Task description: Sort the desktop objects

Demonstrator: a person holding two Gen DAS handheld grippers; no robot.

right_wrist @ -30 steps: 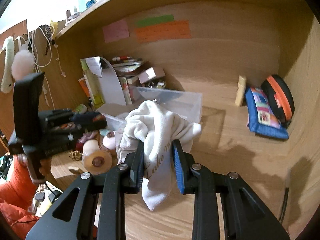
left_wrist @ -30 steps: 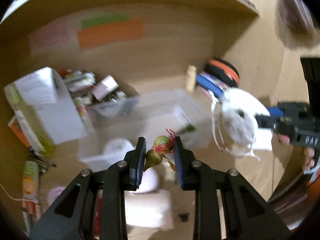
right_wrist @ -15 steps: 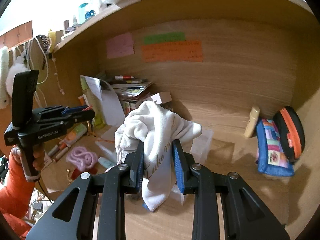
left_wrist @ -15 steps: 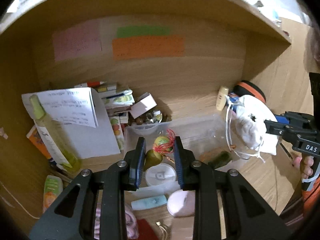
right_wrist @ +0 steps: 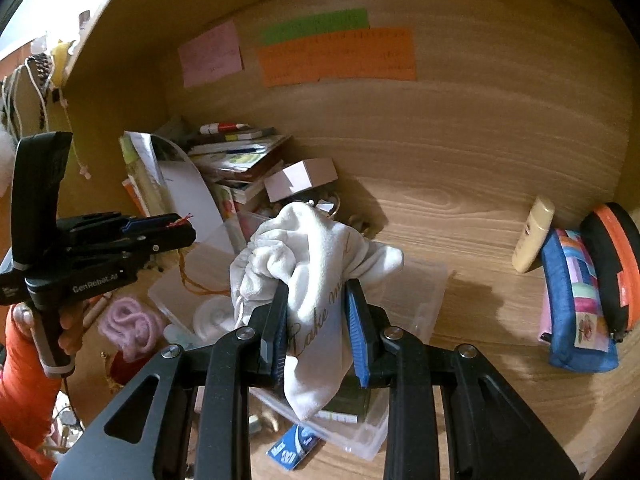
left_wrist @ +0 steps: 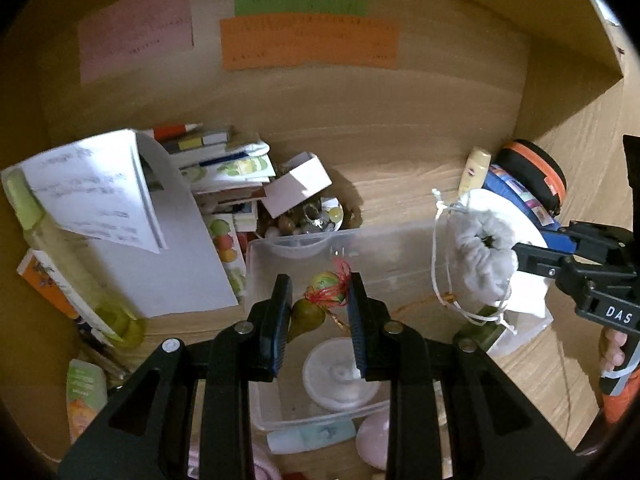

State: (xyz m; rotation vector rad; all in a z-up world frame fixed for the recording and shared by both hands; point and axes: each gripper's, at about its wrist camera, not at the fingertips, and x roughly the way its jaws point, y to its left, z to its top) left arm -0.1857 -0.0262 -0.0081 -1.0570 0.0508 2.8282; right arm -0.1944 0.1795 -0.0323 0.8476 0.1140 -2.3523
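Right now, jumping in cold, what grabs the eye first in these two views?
The right gripper holds up a white drawstring pouch over the clear plastic bin. The left gripper pinches a small gourd charm with red thread above the same bin. Behind, an orange note brightens the back wall.

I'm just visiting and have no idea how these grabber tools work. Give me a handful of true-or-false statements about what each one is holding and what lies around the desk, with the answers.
1. The left gripper holds a small gourd charm with red thread. True.
2. The right gripper is open, holding nothing. False: it is shut on a white drawstring pouch.
3. The charm hangs over a clear plastic bin. True.
4. Three coloured paper notes are stuck on the back wall. True.
5. The blue pencil case lies inside the clear bin. False: it leans at the desk's right side, apart from the bin.
6. The bin holds nothing. False: a white round lid lies in it.
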